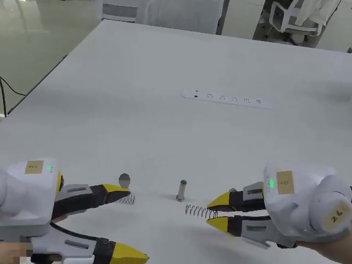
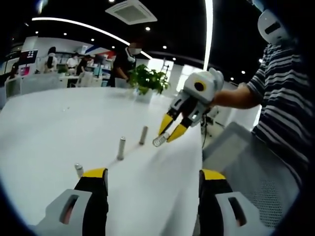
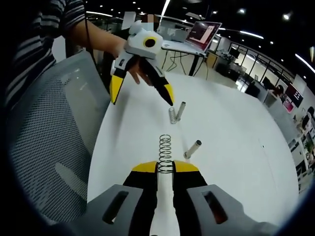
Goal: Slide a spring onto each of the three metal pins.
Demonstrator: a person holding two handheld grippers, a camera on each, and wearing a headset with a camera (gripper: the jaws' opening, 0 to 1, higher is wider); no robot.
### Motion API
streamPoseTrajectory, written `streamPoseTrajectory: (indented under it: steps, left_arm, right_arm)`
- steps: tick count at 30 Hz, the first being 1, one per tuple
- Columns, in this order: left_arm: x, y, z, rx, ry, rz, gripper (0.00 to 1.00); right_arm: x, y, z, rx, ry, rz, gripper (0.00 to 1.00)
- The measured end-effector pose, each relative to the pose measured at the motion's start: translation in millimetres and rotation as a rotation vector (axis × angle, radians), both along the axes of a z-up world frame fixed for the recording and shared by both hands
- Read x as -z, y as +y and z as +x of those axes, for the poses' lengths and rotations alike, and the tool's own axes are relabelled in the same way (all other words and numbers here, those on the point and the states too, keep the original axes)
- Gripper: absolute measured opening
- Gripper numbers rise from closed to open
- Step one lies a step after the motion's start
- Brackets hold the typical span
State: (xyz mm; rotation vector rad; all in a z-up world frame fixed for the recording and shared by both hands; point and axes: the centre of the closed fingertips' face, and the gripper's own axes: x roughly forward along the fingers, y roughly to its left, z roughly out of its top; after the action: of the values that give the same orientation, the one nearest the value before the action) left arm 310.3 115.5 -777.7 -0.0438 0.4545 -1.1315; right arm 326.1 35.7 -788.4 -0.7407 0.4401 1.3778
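Alignment matters most in this step, we judge: the coil's open end should meet a pin's top squarely, axis along axis, before it goes down.

In the head view the right hand-held gripper (image 1: 210,213) pinches a spring (image 1: 197,210) by 1 end, near the middle pin (image 1: 181,190). The left hand-held gripper (image 1: 137,224) gapes wide, 1 tip beside a second spring (image 1: 126,199) and another pin (image 1: 124,180) on the surface (image 1: 165,82).

In the left gripper view its jaws stand well apart and empty. 3 pins rise ahead: the nearest pin (image 2: 78,169), the middle pin (image 2: 121,148) and the farthest pin (image 2: 143,135).

In the right gripper view the jaws clamp the spring (image 3: 165,147), which juts forward beside a pin (image 3: 192,149).

Springs and pins sit loose on the surface, in no tray or box.
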Motion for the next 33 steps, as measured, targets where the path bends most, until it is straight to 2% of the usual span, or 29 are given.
streamPoseTrajectory:
  steps: [3,7,8,10,12,14,23,33]
  left_arm:
    - [-1.1,-8.6,2.2,0.028,-0.009,-0.003,0.67]
    - [-4.4,-20.6,-0.3,0.082,-0.022,-0.011,0.53]
    - [-4.5,-24.3,0.3,0.097,-0.035,-0.009,0.52]
    - [-3.9,-29.7,1.9,0.113,-0.037,-0.004,0.50]
    - [-3.3,-32.2,7.5,0.110,-0.055,0.005,0.50]
    - [-5.1,-35.6,10.2,0.113,-0.053,-0.005,0.47]
    - [-2.1,-59.1,5.2,0.177,-0.064,-0.011,0.36]
    - [-5.8,-63.7,9.3,0.180,-0.074,-0.036,0.25]
  right_arm:
    - [-0.3,0.8,-2.1,-0.011,-0.002,0.000,0.08]
    - [-2.8,3.0,-3.2,-0.018,-0.005,0.007,0.08]
    - [-3.3,3.6,-3.7,-0.021,-0.006,0.010,0.08]
    - [-3.5,4.2,-5.1,-0.033,-0.008,0.008,0.08]
    - [-2.7,4.0,-5.9,-0.041,-0.014,0.001,0.08]
    - [-2.4,4.3,-7.1,-0.046,-0.017,-0.003,0.08]
    - [-5.1,6.2,-11.2,-0.057,-0.017,0.009,0.08]
    - [-8.5,6.6,-12.5,-0.052,-0.021,0.022,0.08]
